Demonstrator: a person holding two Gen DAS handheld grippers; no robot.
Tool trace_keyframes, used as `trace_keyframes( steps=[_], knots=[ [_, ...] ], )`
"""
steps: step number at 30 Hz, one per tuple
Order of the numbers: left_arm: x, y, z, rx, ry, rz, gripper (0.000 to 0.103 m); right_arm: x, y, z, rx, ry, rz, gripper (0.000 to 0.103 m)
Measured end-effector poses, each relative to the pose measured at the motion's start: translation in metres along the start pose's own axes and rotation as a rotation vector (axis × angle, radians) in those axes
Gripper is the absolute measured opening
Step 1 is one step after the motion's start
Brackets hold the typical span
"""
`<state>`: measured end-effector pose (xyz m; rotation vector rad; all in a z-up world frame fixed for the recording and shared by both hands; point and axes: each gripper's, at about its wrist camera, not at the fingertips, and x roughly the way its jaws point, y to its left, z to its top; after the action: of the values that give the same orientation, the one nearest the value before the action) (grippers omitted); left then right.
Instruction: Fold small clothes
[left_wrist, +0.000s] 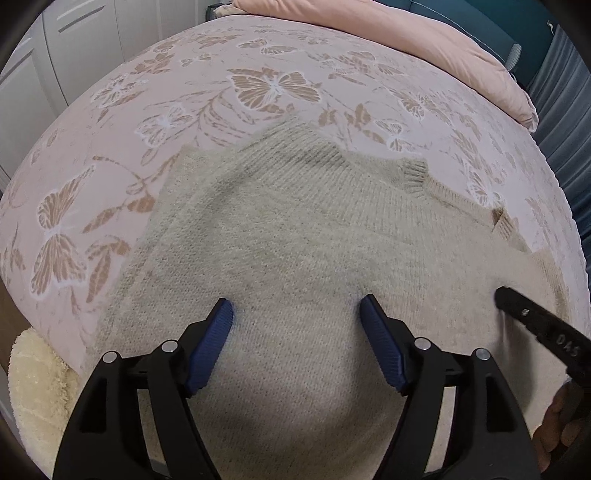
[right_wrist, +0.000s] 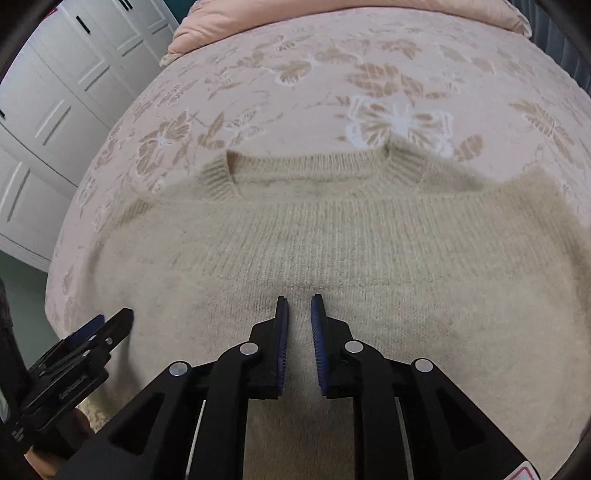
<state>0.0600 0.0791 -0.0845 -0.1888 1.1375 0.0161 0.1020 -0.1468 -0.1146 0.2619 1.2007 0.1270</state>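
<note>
Looking down: we see a cream knit sweater (left_wrist: 295, 229) spread flat on the bed, over a pink bedspread (left_wrist: 207, 74) patterned with butterflies.
Sweater: its ribbed neckline (right_wrist: 310, 162) points away from us, toward a pink pillow (left_wrist: 424, 40) at the far edge of the bed.
Left gripper (left_wrist: 296, 314): our jaws stand wide apart above the knit, nothing between the blue pads (left_wrist: 380, 343).
Right gripper (right_wrist: 299, 314): our jaws sit nearly together with a narrow gap, no fabric visibly pinched; they hover over the middle of the sweater's body.
Grippers together: from the left wrist view the right gripper's tip shows at the sweater's right side; from the right wrist view the left one sits at the sweater's left edge.
Surroundings: white cabinet doors (right_wrist: 55, 85) stand beside the bed, and a fluffy cream cushion (left_wrist: 37, 387) lies at the near left corner.
</note>
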Motion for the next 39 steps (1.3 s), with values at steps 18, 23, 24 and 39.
trace_keyframes(
  steps=[18,23,24,39],
  knots=[
    [-0.022,0.026,0.032,-0.114,-0.050,-0.136,0.079,-0.080,-0.063,0.006,0.080,-0.225,-0.124,0.056],
    [0.011,0.045,0.085,-0.153,-0.007,-0.133,0.091,-0.087,-0.137,0.035,0.164,-0.252,-0.262,0.074],
    [0.023,0.047,0.091,-0.163,0.024,-0.116,0.091,-0.079,-0.148,0.040,0.176,-0.230,-0.276,0.074],
    [-0.032,0.045,0.132,-0.097,-0.144,-0.169,0.011,-0.107,-0.170,0.061,0.210,-0.336,-0.091,0.008]
  ],
)
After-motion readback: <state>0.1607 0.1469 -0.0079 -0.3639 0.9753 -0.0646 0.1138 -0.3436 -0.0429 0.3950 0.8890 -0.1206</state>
